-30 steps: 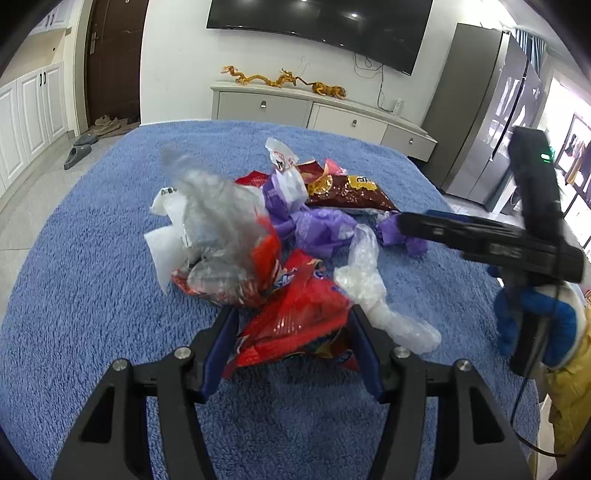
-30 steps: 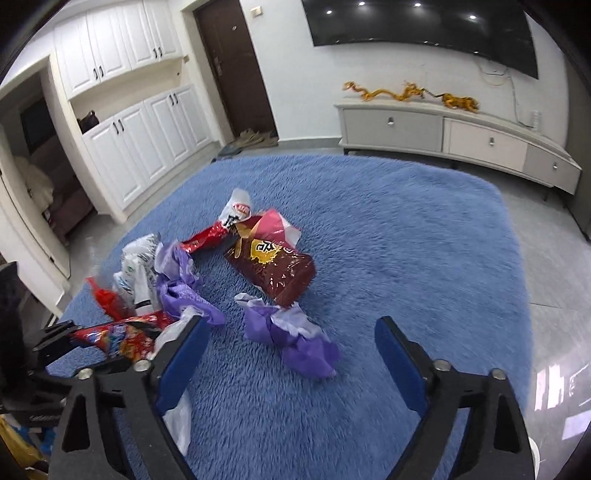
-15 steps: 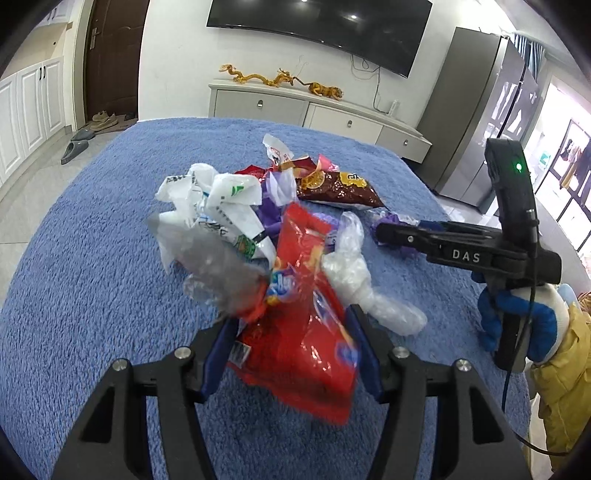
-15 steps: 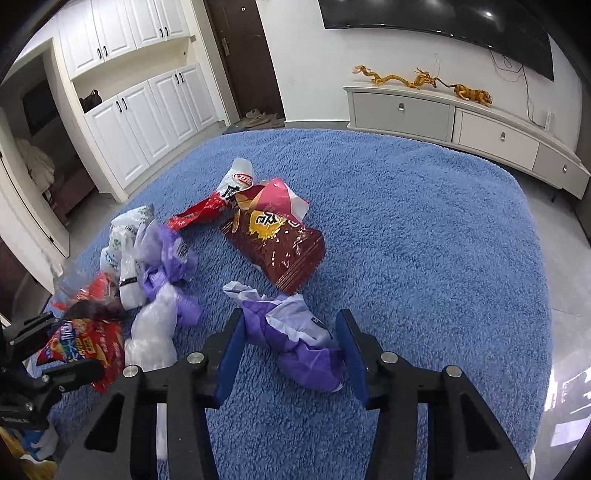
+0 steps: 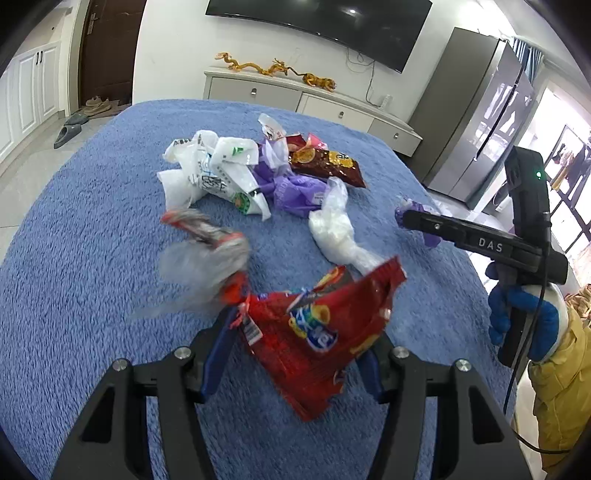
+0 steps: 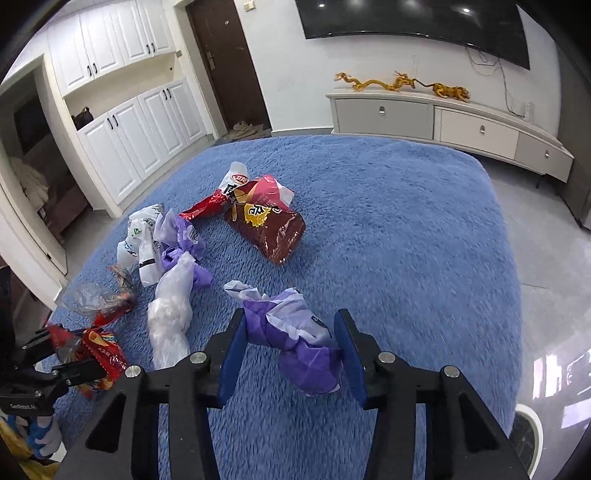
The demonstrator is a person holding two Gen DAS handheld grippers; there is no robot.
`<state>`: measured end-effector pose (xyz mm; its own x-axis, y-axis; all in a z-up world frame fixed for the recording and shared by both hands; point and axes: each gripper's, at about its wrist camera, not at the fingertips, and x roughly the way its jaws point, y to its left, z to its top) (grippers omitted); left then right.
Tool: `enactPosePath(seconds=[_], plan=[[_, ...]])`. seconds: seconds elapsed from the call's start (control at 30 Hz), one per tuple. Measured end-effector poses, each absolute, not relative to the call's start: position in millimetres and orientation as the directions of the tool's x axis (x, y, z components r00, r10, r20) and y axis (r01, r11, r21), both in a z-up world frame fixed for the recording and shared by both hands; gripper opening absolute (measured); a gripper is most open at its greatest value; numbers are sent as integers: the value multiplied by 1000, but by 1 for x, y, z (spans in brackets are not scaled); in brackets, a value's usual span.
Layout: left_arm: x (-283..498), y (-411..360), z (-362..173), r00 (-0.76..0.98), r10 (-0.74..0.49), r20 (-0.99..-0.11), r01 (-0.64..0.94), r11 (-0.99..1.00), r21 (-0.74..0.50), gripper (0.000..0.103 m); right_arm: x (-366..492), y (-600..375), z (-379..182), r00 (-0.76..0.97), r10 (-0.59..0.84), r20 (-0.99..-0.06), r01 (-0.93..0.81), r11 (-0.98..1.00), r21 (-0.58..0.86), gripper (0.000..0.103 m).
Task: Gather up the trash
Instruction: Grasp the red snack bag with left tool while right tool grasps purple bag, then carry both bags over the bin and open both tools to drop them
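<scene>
Your left gripper (image 5: 297, 354) clamps a red chip bag (image 5: 321, 332) between its blue pads, the bag lifted clear of the blue rug (image 5: 92, 258) and flaring up to the right; a blurred clear-and-red wrapper (image 5: 207, 258) hangs in the air just beside the bag's left edge, and whether it touches the bag cannot be told; your right gripper (image 6: 291, 354) pinches a crumpled purple bag (image 6: 295, 343), its jaws drawn narrow around it, the bag sagging below the pads above the rug. The rest of the trash lies on the rug ahead of you; a white shopping bag (image 5: 214, 173) sits at the left of the pile, touching a second purple bag (image 5: 291, 184); a dark red chip bag (image 6: 269, 229) lies flat farther back, with a small red-and-white wrapper (image 6: 225, 192) at its far end; a knotted clear bag (image 6: 170, 317) stretches between the pile and your right gripper. Behind the rug stands a white cabinet (image 6: 443, 118) topped with gold dragon figures (image 6: 402, 83), under a wall-mounted television (image 6: 413, 26).
</scene>
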<state>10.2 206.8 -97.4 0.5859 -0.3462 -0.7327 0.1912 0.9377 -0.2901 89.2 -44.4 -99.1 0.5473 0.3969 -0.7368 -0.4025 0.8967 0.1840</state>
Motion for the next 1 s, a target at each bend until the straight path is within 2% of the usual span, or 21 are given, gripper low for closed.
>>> enactPosePath(seconds=[0.47,0.5,0.53,0.6,0.67,0.77,1.0], plan=[[4,204,-103,556,-393,-732,179,917,-356,57,54,-56,-81,589,408,-698,-379,902,207,44],[5,202,-103,555,-394,-732,177,916,-359,55,51,-57,-79,593,408,-695,-378,902,207,44],[6,200,-103,553,-394,-734,177,916,-359,46,49,-58,-78,596,408,-692,-376,903,208,44],[8,197,-104,544,-409,-733,184,910,-372,42,45,-62,-75,604,409,-684,-372,904,211,44],[6,194,-102,539,-425,-727,201,903,-379,31,40,-65,-72,611,410,-677,-369,904,215,44],[3,189,-99,528,-452,-719,228,891,-393,23,31,-72,-69,622,410,-667,-361,906,221,44],[-1,183,-81,528,-493,-691,273,870,-411,21,12,-91,-60,650,409,-640,-330,911,248,44]])
